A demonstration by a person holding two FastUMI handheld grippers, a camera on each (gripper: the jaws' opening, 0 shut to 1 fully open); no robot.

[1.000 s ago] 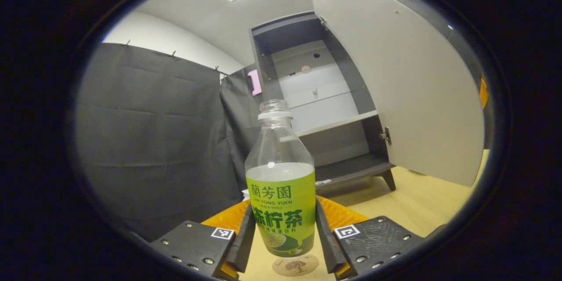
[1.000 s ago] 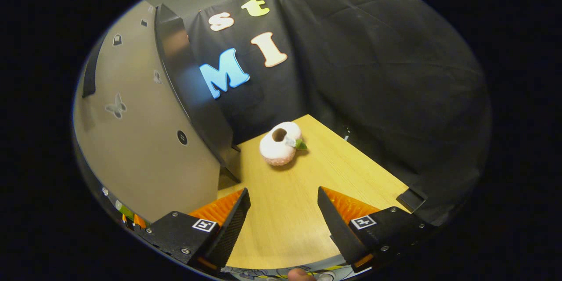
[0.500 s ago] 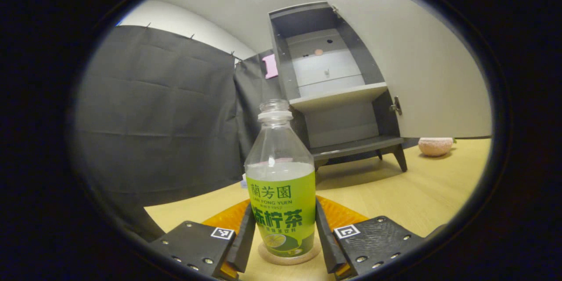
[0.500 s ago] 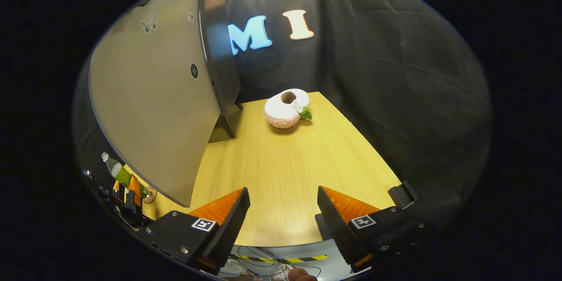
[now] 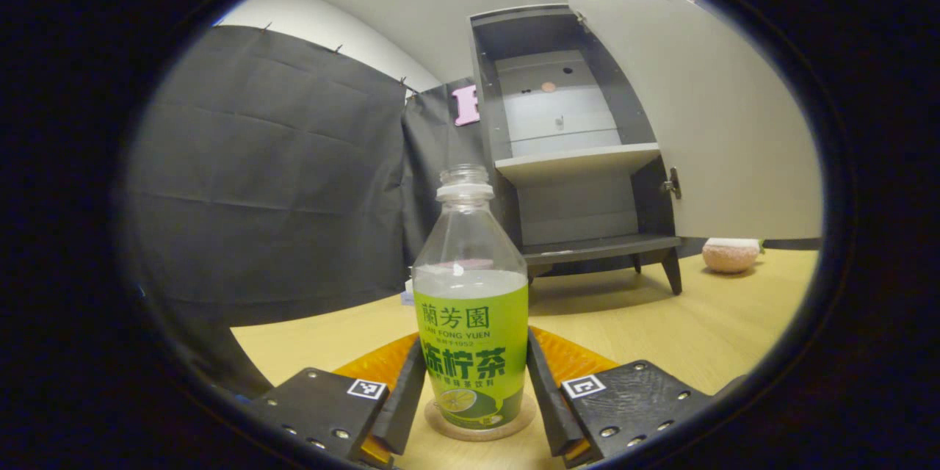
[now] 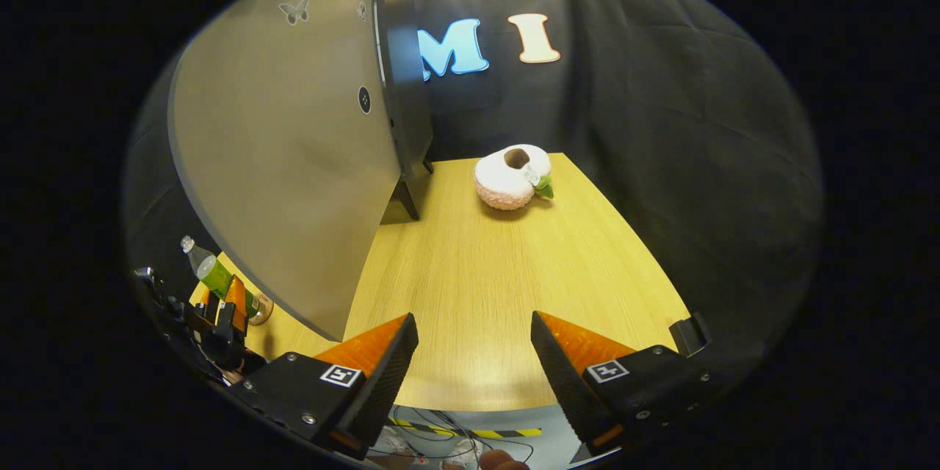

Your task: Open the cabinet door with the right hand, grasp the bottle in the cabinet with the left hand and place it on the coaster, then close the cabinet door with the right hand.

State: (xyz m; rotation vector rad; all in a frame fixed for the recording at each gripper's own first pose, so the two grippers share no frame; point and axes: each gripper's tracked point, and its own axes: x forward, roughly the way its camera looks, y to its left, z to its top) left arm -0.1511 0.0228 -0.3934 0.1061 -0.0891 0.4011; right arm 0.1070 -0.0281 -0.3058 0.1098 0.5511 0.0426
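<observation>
A clear bottle [image 5: 470, 323] with a green label stands upright on a round cork coaster [image 5: 481, 432] on the wooden table. My left gripper [image 5: 474, 352] is shut on its labelled lower half, one finger on each side. Behind it the grey cabinet [image 5: 580, 161] stands with its door [image 5: 727, 125] swung wide to the right and its shelves bare. In the right gripper view the door [image 6: 294, 161] is at the left, with the bottle [image 6: 217, 275] and the left gripper [image 6: 220, 308] small below it. My right gripper [image 6: 474, 323] is open and empty above the table's near edge.
A pink and white plush doughnut [image 6: 512, 176] lies on the table [image 6: 499, 272] right of the cabinet, also seen as a plush doughnut [image 5: 728, 255] past the door's lower edge. Black cloth walls close in the table at the back and sides.
The left gripper has lowered the bottle from just above the coaster onto it. The right gripper has drawn back from the door, so more of the table shows.
</observation>
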